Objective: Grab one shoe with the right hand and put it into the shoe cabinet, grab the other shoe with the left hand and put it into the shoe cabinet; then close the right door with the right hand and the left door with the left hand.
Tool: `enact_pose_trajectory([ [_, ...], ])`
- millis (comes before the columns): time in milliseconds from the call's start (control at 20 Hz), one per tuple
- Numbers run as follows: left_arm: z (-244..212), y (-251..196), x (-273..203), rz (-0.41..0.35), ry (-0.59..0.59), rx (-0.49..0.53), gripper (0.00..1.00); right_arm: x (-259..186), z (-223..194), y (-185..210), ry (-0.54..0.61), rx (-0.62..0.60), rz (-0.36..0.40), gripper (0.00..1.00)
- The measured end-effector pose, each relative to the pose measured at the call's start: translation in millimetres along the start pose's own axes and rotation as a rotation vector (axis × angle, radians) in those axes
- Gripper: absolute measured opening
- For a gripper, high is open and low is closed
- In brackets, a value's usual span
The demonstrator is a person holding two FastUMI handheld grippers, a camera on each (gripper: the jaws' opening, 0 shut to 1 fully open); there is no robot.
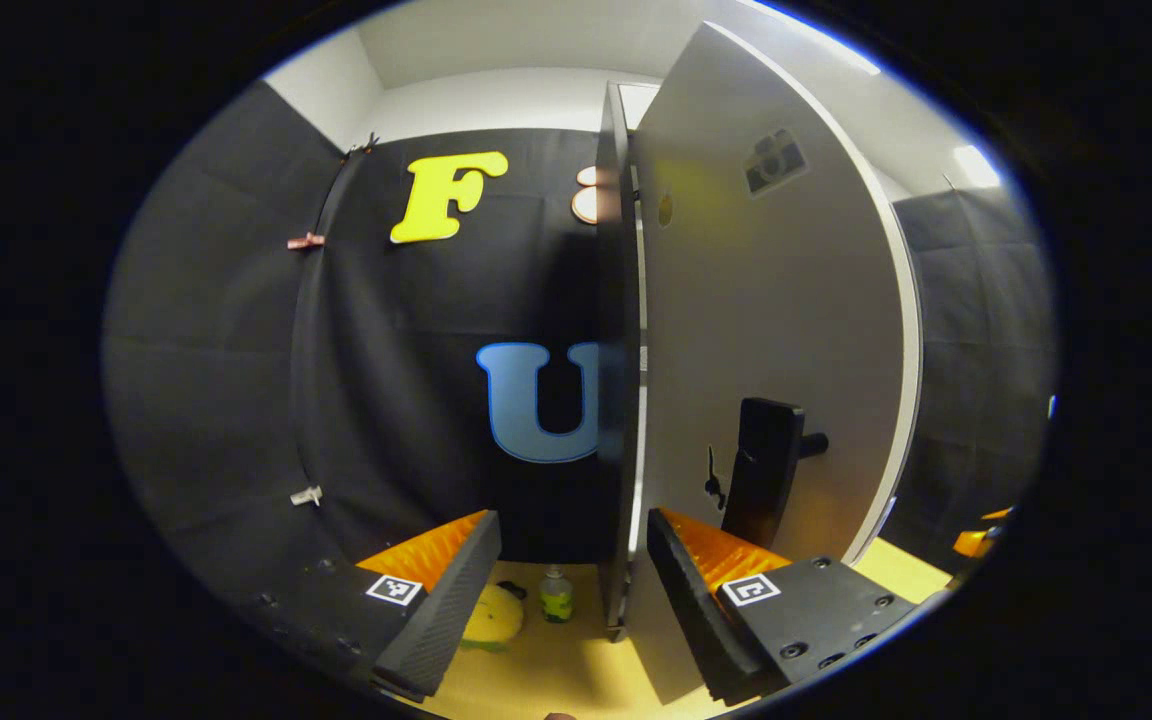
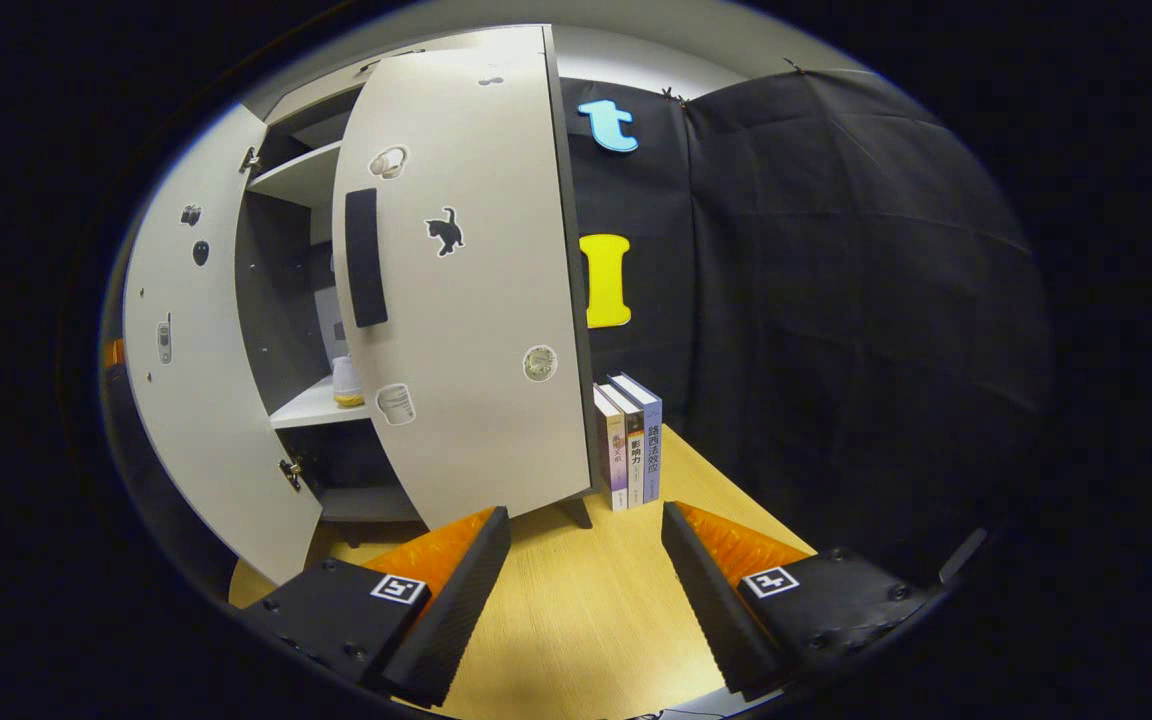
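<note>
On the wooden tabletop [image 2: 586,600] I see both cabinet doors [image 2: 466,300] ajar at upper left, while my left gripper [image 1: 571,600] and right gripper [image 2: 586,590] gape wide, empty.

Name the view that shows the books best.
The right gripper view: the three books stand upright on the table beside the right door. In the left gripper view I cannot make them out.

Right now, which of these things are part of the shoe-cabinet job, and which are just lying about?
Part of the job:
left door
right door
left claw, open
right claw, open

Just lying about:
three books
small bottle
yellow round thing
jar on the cabinet shelf
</note>
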State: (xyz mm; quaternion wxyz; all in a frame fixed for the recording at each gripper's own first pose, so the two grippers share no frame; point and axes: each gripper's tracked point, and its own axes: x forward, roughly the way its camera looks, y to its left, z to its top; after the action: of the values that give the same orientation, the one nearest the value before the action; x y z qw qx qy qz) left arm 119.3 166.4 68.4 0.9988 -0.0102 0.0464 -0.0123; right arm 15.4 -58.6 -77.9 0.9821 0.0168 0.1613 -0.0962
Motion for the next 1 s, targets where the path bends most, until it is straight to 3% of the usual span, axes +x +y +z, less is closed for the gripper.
enact_pose_trajectory([
  [150, -4, -18, 0, 0.030, 0.014, -0.089, 0.89, 15, 2, -11, 0.001, -0.005, 0.027, 0.99],
  [200, -4, -26, 0, 0.039, 0.016, -0.090, 0.93, 19, 2, -15, 0.006, -0.006, 0.039, 0.99],
  [500, 2, -79, 9, 0.099, 0.002, 0.028, 0.93, 38, 12, -55, -0.015, -0.017, 0.073, 0.99],
  [800, -6, -136, 8, 0.133, 0.002, 0.049, 0.95, 53, 8, -98, -0.009, -0.023, 0.106, 0.99],
  [1000, -25, -156, -6, 0.178, 0.037, 0.124, 0.95, 65, -12, -112, 0.025, -0.106, 0.147, 0.99],
])
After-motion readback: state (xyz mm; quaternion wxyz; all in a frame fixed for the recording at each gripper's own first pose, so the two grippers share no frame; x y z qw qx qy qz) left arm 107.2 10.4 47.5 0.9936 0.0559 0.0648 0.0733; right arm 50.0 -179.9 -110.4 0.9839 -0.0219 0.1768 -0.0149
